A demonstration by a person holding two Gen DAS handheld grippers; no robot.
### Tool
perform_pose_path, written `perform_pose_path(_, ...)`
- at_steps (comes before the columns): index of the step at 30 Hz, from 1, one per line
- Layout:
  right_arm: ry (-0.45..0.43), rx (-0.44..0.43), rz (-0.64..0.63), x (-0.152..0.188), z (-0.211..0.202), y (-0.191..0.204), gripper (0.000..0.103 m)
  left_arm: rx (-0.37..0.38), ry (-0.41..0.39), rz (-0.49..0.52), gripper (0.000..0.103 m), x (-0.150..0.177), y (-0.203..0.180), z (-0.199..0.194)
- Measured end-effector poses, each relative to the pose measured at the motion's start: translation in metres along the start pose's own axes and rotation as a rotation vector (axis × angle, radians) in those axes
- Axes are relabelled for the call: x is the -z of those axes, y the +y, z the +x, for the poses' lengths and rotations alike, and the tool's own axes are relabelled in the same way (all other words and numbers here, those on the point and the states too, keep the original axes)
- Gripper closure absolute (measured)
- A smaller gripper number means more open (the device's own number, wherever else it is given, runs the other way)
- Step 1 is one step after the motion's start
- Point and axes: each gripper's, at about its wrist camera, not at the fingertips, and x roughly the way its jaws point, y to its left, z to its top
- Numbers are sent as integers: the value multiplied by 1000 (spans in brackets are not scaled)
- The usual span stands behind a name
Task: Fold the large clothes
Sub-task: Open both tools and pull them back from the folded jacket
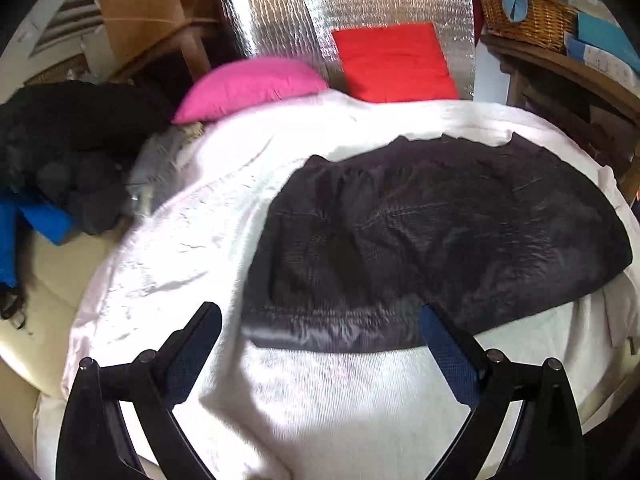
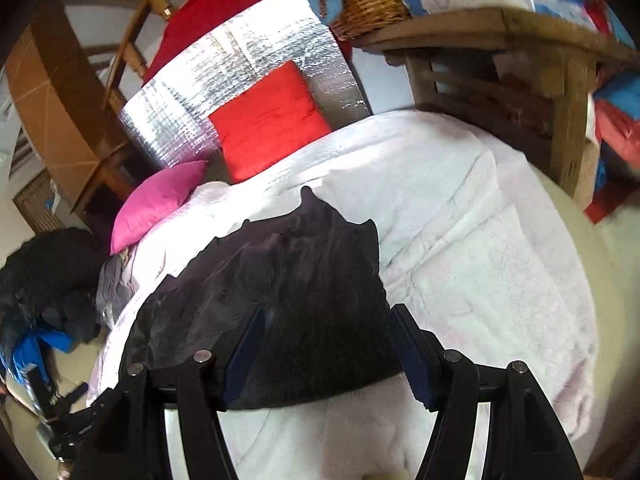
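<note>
Home bedroom: bed (image 1: 224, 216), cushions (image 1: 394, 62).

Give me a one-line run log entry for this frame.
stage: between folds | dark garment: flat on white cover | left gripper: open, empty | right gripper: open, empty, above garment

Wicker basket (image 1: 528, 16) cut off by top edge (contents blurred); dark pile (image 1: 68, 148) indistinct.

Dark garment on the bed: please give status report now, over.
Left gripper open, empty. Right gripper open, empty, above the dark garment. Garment flat on white cover. Pink cushion and red cushion far behind; nothing in the way.
</note>
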Motion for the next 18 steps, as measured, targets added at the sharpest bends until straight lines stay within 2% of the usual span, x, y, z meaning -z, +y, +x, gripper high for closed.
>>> perform_pose_path(3, 7, 50, -65, 16, -12, 24, 35, 2, -26, -39, 4, 8, -8, -27)
perform_pose_path(9, -39, 55, -211, 50, -45, 76, 35, -20, -110, -55, 4, 16, -21, -89)
perform_pose_path(13, -135, 77, -248, 66, -84, 103, 35, -52, -165, -88, 4, 12, -15, -128)
perform_pose_path(18, -207, 100, -293, 74, -134, 133, 34, -84, -242, -141, 4, 12, -6, -182)
